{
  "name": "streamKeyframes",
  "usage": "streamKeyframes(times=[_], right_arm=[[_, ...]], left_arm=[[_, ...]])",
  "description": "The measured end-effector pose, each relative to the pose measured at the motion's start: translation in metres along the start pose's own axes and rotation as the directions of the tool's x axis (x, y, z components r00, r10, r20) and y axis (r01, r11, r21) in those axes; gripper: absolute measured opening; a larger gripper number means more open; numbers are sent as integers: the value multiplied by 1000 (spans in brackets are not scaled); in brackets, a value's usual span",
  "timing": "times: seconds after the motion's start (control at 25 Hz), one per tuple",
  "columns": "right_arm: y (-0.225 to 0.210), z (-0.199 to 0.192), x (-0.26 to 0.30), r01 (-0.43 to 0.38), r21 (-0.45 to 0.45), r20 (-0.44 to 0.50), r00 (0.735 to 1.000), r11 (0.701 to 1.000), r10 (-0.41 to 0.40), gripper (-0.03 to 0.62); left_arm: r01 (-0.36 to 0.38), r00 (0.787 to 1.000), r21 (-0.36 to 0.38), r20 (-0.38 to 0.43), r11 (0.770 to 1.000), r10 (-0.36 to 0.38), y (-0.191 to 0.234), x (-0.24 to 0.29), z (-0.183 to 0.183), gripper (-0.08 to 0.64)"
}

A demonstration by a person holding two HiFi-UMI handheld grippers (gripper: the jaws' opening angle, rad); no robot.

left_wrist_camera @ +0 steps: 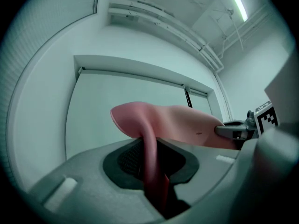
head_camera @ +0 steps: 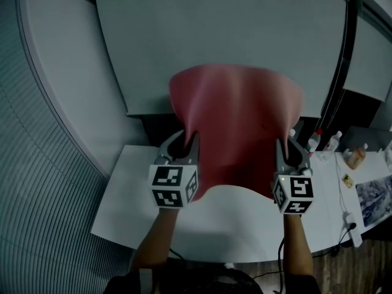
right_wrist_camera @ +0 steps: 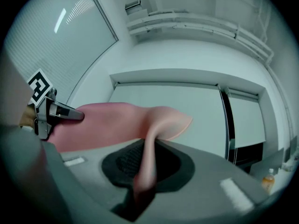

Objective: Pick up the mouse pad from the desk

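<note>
The pink mouse pad (head_camera: 236,127) hangs clear above the middle of the white worktop (head_camera: 131,201). The left claw (head_camera: 184,141) and right claw (head_camera: 288,150) each clamp one side edge, so the limp sheet stays spread.

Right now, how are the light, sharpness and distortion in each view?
Head view: dim, dark corners, wall edge bowed, mouse pad sharp. Left gripper view: fisheye circle, ceiling lamp glares, pad's near edge blurred. Right gripper view: fisheye too, near edge soft.

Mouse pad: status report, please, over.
Left gripper and right gripper each shut on a side edge. Mouse pad held off the desk, bowed between them. Bottles at right, apart.
</note>
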State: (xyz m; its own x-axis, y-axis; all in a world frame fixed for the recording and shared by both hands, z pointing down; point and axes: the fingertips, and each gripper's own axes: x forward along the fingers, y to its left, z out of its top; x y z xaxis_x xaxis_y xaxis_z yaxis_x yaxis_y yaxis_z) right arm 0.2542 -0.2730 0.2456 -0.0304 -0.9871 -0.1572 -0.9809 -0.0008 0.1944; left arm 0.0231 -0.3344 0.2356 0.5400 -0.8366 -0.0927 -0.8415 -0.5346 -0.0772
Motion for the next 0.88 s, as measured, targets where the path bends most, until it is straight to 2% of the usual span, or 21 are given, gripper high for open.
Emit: streamKeyframes(times=[0.28,0.88], right_arm=[[-1,20,1,10,-28,41,999,1000,-9,57],[3,27,3,6,-41,69,998,999,-3,57]], left_arm=[[-12,998,11,56,1000,11,1,-5,24,75],[-25,998,0,60,1000,25,7,-9,23,75]])
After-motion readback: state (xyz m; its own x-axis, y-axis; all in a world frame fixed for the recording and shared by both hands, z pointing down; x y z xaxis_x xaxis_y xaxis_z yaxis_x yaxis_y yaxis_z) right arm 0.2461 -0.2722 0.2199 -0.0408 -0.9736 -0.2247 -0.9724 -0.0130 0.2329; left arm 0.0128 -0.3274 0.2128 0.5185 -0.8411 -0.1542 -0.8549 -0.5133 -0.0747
